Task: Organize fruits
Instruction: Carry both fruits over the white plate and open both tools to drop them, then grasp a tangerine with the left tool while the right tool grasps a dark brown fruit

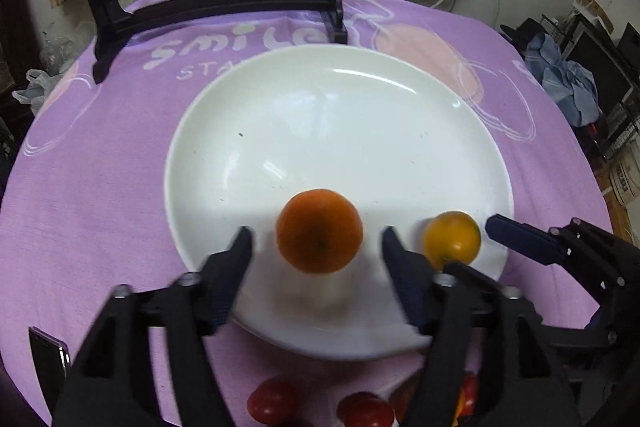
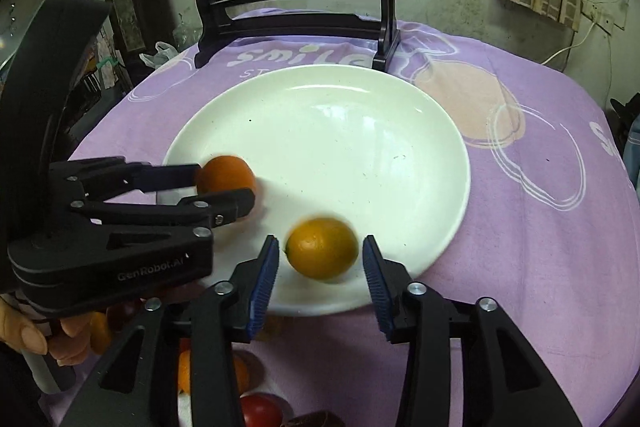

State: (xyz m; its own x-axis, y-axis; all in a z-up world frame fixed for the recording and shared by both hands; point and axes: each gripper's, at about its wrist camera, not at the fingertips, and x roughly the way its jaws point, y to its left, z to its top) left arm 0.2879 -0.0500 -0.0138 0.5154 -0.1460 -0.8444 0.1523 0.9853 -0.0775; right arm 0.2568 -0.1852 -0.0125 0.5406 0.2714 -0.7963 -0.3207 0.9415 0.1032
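both tools (image 1: 316, 239) (image 2: 320, 259) agape | oranges (image 1: 319, 230) (image 2: 322, 247) on plate (image 1: 340, 131) | tomatoes (image 1: 273, 401) near (blurred)

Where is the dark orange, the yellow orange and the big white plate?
Dark orange (image 1: 319, 231), left wrist view, middle of its skin.
Yellow orange (image 2: 322, 249), right wrist view, middle of its skin.
Plate (image 2: 340, 147), right wrist view, bare middle.
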